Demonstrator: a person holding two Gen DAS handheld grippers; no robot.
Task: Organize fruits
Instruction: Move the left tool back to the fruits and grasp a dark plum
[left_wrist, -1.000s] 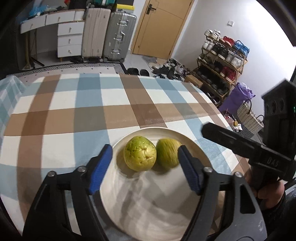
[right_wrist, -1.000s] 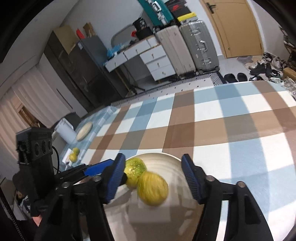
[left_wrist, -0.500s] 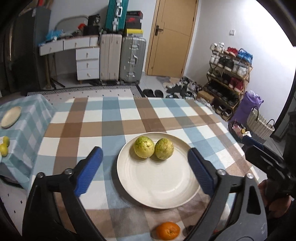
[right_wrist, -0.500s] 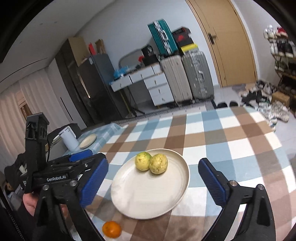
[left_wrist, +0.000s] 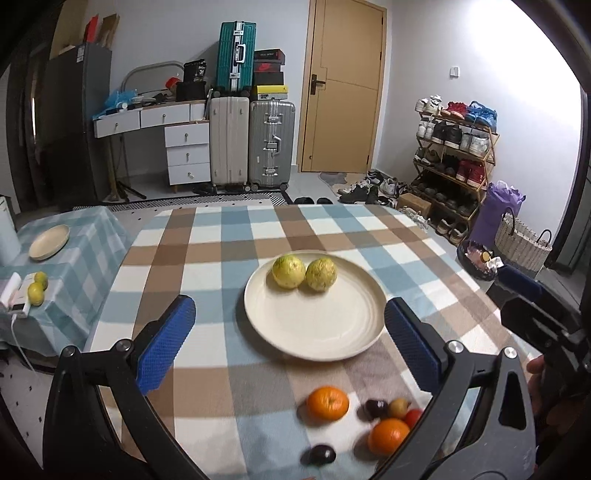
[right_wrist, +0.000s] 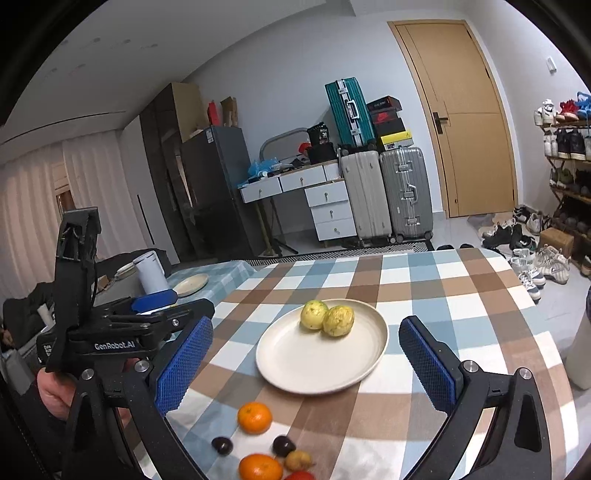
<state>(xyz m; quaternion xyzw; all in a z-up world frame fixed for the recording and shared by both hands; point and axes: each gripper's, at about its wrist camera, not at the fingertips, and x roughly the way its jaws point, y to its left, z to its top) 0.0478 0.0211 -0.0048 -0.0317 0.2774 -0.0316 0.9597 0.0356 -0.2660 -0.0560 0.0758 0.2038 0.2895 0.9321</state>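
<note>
A: Fruits first, where were they?
B: Two yellow-green fruits (left_wrist: 289, 272) (left_wrist: 321, 274) sat touching each other at the far side of the cream plate (left_wrist: 314, 332), which rested on the checked desk (left_wrist: 207, 254). Loose ones lay on the cloth nearer the cameras: an orange (left_wrist: 327, 403), a second orange (left_wrist: 389, 436), two dark plums (left_wrist: 376, 408) (left_wrist: 320, 455), a small yellowish fruit (left_wrist: 398, 406) and a red one (left_wrist: 413, 418), partly hidden by a finger.
A: Grippers?
B: Left gripper (left_wrist: 290, 349) was spread wide, nothing between its blue pads, hovering short of the plate. Right gripper (right_wrist: 304, 365) was the same, wide and empty, plate framed between its fingers.
A: Anything outside?
B: A side table (left_wrist: 70, 258) on the left carried a small dish (left_wrist: 49, 242) and two lemon-like fruits (left_wrist: 37, 288). Suitcases (left_wrist: 251, 144) and a door (left_wrist: 341, 88) stood behind.
</note>
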